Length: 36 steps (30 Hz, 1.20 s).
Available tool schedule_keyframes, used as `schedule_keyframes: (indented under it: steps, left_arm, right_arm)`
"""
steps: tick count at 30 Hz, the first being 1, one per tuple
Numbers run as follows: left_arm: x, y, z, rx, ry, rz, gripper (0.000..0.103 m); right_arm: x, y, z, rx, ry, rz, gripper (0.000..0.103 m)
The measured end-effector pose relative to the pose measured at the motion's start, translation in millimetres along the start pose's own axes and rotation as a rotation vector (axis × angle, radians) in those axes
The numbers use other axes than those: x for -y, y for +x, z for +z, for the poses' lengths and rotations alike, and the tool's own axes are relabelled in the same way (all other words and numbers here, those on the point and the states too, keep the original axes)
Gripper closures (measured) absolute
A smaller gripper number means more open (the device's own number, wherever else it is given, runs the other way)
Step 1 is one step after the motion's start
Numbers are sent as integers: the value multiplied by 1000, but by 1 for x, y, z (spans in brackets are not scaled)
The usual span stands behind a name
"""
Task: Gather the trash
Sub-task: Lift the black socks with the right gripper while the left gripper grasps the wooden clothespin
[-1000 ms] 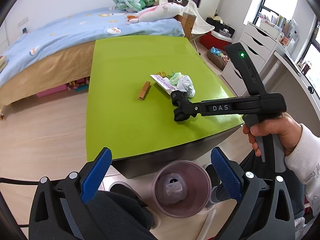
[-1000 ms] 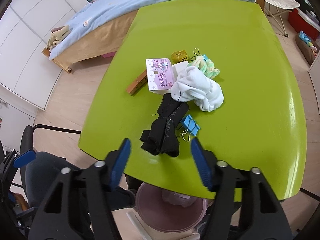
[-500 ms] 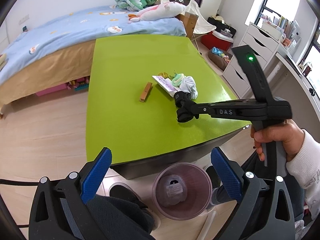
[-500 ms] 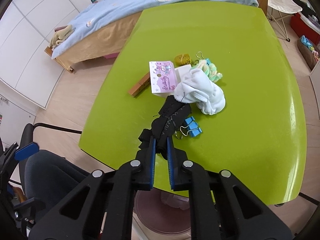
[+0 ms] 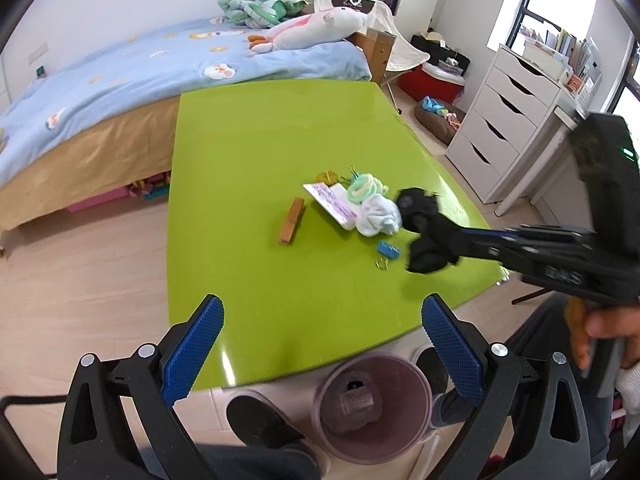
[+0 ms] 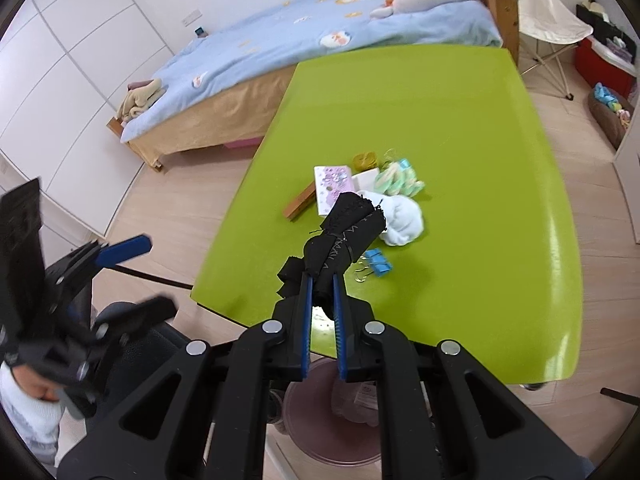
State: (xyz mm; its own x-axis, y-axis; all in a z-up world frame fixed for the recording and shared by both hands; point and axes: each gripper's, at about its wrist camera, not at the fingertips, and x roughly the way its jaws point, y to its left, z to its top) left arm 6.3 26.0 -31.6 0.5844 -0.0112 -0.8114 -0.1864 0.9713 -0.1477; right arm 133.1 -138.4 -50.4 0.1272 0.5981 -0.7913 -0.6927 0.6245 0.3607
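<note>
At the frame's centre our right gripper (image 6: 322, 288) is clamped on the black cloth (image 6: 344, 236), held above the green table (image 6: 460, 112). Our left gripper (image 5: 320, 344) stands wide apart, empty, with the bin (image 5: 420, 368) at the bottom.

Both views are bright with even daylight, coming from the window (image 5: 560, 4) at 2 o'clock in the left view, and shadows are soft. The glossy green table (image 6: 460, 112) carries pale glare streaks toward 3 o'clock in the right view. Fisheye bending curves walls and floor towards black corners, and motion blur smears the right gripper (image 5: 460, 236) in the left view and the left gripper (image 6: 80, 300) at 9 o'clock in the right view.
</note>
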Motion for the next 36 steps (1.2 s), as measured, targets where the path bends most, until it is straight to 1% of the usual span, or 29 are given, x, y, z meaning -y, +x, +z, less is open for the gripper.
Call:
schedule_keyframes:
  steps: [8, 13, 17, 19, 25, 26, 27, 28, 31, 32, 33, 34, 36]
  left_arm:
    - [-9, 30, 35, -36, 38, 3, 8]
    - [-17, 62, 52, -99, 56, 4, 8]
    - [-22, 89, 61, -154, 68, 11, 8]
    - [-24, 102, 64, -180, 78, 27, 8]
    - [-24, 130, 71, -217, 99, 44, 8]
    - [-23, 132, 71, -222, 102, 45, 10]
    - [-23, 136, 71, -229, 106, 41, 17]
    - [-23, 139, 71, -235, 108, 38, 18]
    - [-21, 138, 73, -214, 106, 5, 18]
    - [-21, 139, 74, -212, 110, 4, 21]
    - [-22, 140, 74, -219, 112, 24, 31]
    - [-24, 141, 74, -226, 97, 18, 34]
    - [-26, 141, 71, -223, 89, 8, 34]
  right_arm:
    - [14, -11, 0, 11, 20, -45, 94]
    - [18, -13, -1, 9, 21, -53, 94]
    - [22, -16, 1, 11, 26, -59, 94]
    - [24, -16, 2, 11, 29, -64, 94]
    - [31, -17, -1, 6, 40, -78, 94]
    - [33, -16, -1, 3, 43, -79, 94]
    - [34, -16, -2, 1, 44, -79, 94]
    - [34, -15, -2, -1, 45, -80, 94]
    - [35, -13, -4, -9, 48, -81, 94]
    - [35, -13, -5, -10, 49, -81, 94]
    - [35, -12, -5, -12, 50, -80, 94]
    - [34, -12, -5, -13, 50, -78, 94]
    - [34, -11, -5, -14, 49, -76, 94]
